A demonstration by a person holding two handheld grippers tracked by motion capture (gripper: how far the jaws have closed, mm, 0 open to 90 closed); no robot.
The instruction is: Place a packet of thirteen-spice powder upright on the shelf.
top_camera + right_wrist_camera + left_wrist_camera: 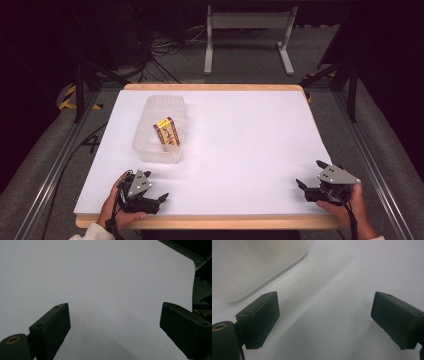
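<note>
A clear plastic tub (150,120) stands on the white table (240,145) at the left. Inside it leans a small yellow and dark red box (167,132). My left gripper (156,189) rests near the table's front left edge, just in front of the tub, jaws wide open and empty. In the left gripper view the tub's rounded corner (249,267) lies beyond the left gripper (324,315). My right gripper (310,174) sits at the front right corner, open with nothing in it. Bare white tabletop shows between the right gripper (115,327) jaws in its own view.
The table has a wooden rim (210,221) along the front. Metal rails (380,170) run along both sides on the grey floor. A white frame (247,35) and cables (165,50) lie beyond the far edge.
</note>
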